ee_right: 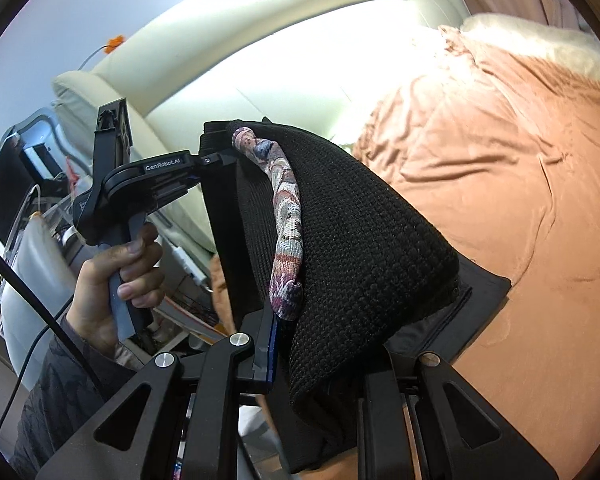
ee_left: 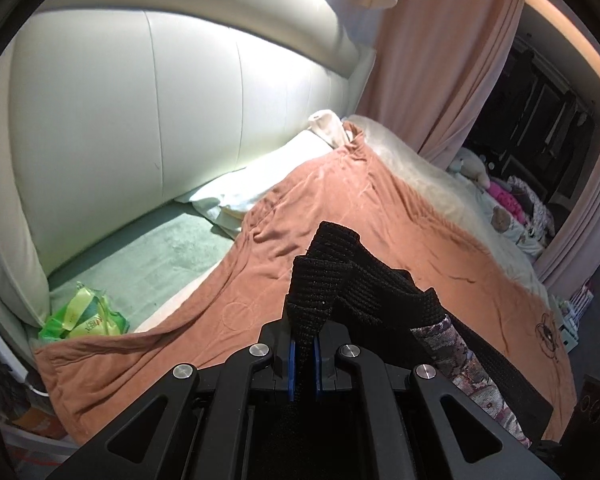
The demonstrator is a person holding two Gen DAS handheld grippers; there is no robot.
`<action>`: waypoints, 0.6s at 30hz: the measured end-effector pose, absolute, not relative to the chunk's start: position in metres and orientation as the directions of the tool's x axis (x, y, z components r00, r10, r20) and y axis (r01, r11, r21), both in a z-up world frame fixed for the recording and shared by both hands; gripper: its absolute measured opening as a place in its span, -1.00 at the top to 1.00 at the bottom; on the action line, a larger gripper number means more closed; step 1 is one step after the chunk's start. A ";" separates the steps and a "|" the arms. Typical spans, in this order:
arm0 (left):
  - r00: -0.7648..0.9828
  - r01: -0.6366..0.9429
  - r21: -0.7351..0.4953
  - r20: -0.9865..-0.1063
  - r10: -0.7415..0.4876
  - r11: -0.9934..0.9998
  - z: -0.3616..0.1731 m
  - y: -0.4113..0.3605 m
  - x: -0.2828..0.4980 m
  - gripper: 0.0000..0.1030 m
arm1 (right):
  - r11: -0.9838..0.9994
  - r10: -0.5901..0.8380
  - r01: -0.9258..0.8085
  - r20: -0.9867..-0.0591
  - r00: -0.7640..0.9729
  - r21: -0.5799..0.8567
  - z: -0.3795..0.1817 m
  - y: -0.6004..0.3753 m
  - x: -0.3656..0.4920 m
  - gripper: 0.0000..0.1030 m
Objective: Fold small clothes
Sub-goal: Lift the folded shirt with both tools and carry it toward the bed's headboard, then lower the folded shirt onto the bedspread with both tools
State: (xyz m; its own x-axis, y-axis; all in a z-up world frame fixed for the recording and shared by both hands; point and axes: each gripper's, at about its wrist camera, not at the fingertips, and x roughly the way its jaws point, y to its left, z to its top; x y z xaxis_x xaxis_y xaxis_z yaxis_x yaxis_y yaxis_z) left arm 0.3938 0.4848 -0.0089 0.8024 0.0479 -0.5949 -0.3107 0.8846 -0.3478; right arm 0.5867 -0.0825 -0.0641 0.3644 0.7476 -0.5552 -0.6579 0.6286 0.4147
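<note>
A black knitted garment [ee_left: 340, 280] with a patterned pink-grey lining [ee_left: 456, 344] hangs in the air above the bed. My left gripper [ee_left: 304, 356] is shut on one corner of it, its blue pads pinching the knit. In the right wrist view the same garment [ee_right: 360, 240] drapes between both grippers, its patterned edge [ee_right: 286, 220] showing. My right gripper [ee_right: 320, 364] is shut on the other corner, mostly hidden by the cloth. The left gripper [ee_right: 216, 158] shows there, held by a hand, clamping the far corner.
An orange-brown blanket [ee_left: 340, 200] covers the bed. A cream padded headboard [ee_left: 160, 100] stands behind it. A white pillow [ee_left: 260, 184] and a green packet [ee_left: 84, 316] lie near the headboard. Soft toys [ee_left: 500, 196] and a pink curtain [ee_left: 440, 60] are at the far right.
</note>
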 end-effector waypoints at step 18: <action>0.600 -0.473 -0.217 -0.789 0.131 0.854 -0.119 0.483 0.487 0.17 | 0.767 0.622 -0.453 -0.701 0.350 0.454 -0.145 -0.090 0.687 -0.46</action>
State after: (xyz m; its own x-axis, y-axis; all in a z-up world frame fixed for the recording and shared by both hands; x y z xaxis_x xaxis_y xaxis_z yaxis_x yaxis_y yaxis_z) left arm 0.4873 0.4827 -0.1188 0.6002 0.1314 -0.7890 -0.4726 0.8541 -0.2172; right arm 0.6869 -0.0902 -0.1453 0.3496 0.6220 -0.7006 -0.4534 0.7667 0.4545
